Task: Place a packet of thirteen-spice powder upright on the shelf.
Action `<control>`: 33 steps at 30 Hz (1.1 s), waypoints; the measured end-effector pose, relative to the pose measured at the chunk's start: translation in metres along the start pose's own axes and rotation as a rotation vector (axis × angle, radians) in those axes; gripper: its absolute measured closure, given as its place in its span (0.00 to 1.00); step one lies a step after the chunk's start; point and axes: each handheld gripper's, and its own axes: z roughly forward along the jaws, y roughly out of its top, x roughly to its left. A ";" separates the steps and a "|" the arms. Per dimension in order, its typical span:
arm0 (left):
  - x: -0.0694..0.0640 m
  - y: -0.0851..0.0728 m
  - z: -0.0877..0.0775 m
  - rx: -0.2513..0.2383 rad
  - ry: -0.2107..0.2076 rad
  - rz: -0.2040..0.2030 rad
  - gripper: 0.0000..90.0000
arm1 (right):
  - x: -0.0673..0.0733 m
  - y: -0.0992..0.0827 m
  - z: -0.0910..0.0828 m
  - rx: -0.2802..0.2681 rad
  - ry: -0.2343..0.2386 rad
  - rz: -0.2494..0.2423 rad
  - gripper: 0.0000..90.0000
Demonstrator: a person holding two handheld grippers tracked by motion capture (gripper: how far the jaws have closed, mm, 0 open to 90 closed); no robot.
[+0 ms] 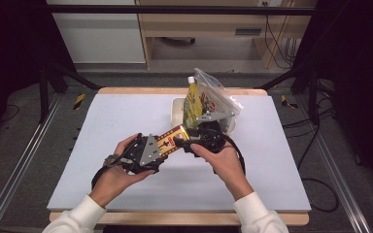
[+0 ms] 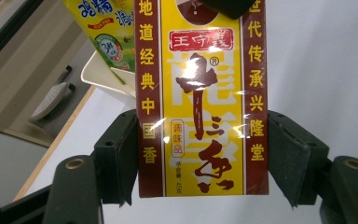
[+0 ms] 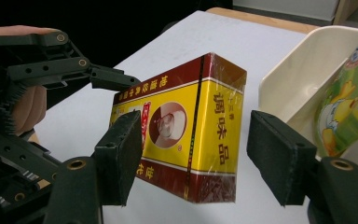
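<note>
Clamping a red-and-yellow seasoning box (image 2: 200, 112) by its two long red side edges, the left gripper (image 2: 200, 158) has both black pads pressed flat on the carton, whose printed yellow face with red Chinese lettering is turned toward that gripper's camera. Item held above the pale blue table mat (image 1: 126, 121), near its middle, between the person's two hands; in the high view the box (image 1: 171, 139) lies slanted, its far end pointing toward the right gripper (image 1: 187, 143). Right gripper: jaws apart and straddling the free end of the box (image 3: 186, 135); the left-hand pad sits at or just against the box face, contact not certain, while the right-hand pad stands clear of the carton with bare mat showing between. Left gripper (image 3: 116, 79) also seen beyond the box in the right gripper view. Adjacent stock: cream plastic tub (image 1: 176, 112) at the mat's far side, holding an upright yellow-green pouch (image 1: 192, 104) and a clear printed bag (image 1: 216, 99) leaning behind it.
</note>
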 end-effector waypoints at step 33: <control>-0.001 0.009 0.014 0.005 0.014 0.036 0.35 | 0.000 0.010 -0.011 0.012 0.042 0.032 0.67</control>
